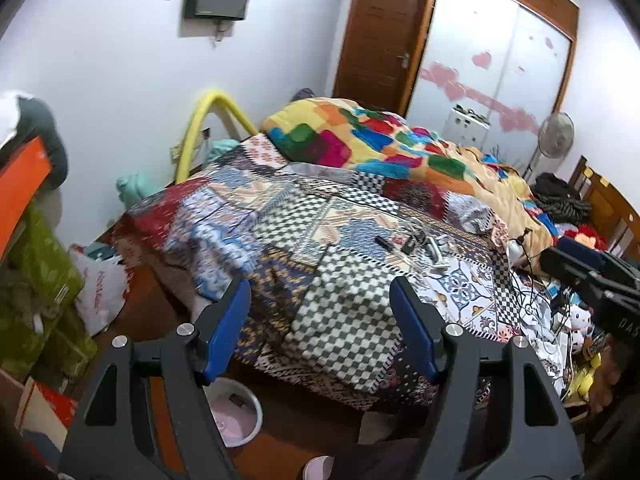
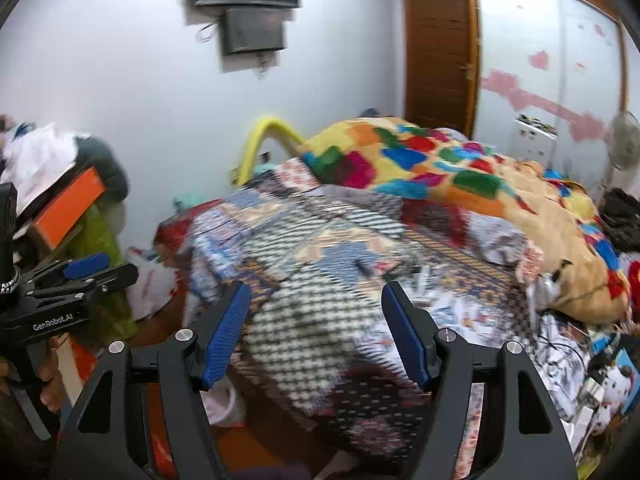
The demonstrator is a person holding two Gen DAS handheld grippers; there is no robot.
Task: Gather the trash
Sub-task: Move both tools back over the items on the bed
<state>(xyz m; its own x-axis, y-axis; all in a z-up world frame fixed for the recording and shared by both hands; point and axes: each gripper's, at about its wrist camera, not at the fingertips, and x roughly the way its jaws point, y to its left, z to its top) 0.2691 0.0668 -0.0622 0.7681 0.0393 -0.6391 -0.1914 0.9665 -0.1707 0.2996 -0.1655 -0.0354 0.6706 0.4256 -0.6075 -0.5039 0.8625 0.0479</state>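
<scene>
Both your grippers, left gripper (image 1: pixel 320 328) and right gripper (image 2: pixel 314 330), stand with fingers wide apart and empty above the near end of the bed (image 1: pixel 340 312). Small dark and pale scraps (image 1: pixel 412 246), likely the trash, lie on the patchwork cover well ahead. Risk: loose cover folds may get pinched with a scrap; cables (image 1: pixel 532 300) nearby may snag.

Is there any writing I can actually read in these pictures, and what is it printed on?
"GenRobot.AI": white letters on the black body of the left gripper, seen from the right wrist view.
"DAS": partial white letters, cut off by the picture's edge, on the black body of the right gripper, seen from the left wrist view.
Red print on the white plastic bag on the floor: too blurred to read.
Nothing else is legible.
</scene>
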